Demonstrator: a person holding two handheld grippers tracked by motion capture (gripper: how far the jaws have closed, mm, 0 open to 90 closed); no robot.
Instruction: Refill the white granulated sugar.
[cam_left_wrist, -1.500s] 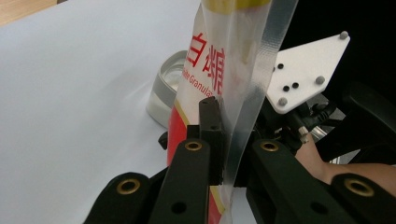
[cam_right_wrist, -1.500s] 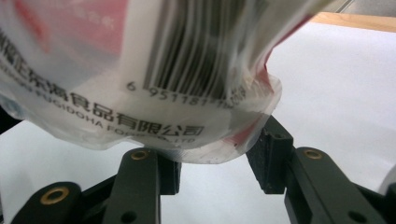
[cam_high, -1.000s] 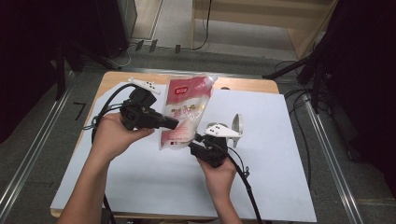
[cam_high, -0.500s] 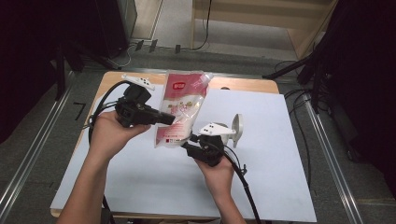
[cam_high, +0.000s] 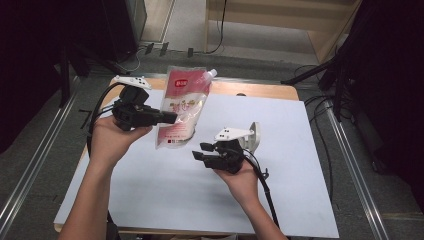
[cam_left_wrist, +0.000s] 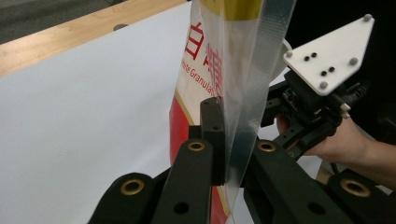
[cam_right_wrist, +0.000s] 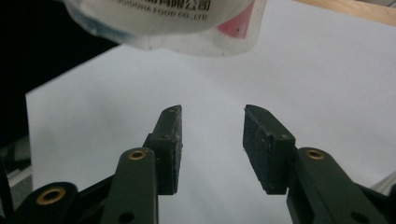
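Note:
A red-and-white spouted pouch of sugar (cam_high: 181, 107) hangs in the air over the white sheet (cam_high: 280, 190), spout end up. My left gripper (cam_high: 172, 118) is shut on its side seam; in the left gripper view the clear pouch edge (cam_left_wrist: 243, 93) is pinched between the jaws of the left gripper (cam_left_wrist: 229, 154). My right gripper (cam_high: 198, 151) is open, low and to the right of the pouch's bottom. In the right gripper view the right gripper (cam_right_wrist: 212, 121) has nothing between its pads, and the pouch's bottom edge (cam_right_wrist: 177, 23) hangs above and beyond them.
A white round object (cam_high: 254, 136) stands on the sheet just behind the right hand. The wooden table edge (cam_high: 250, 89) shows at the back. Metal rails (cam_high: 350, 150) run along both sides of the table. Cables trail from both grippers.
The left gripper has lifted the pouch up and back, so it now hangs more upright. The right gripper has shifted slightly left and stays open under it.

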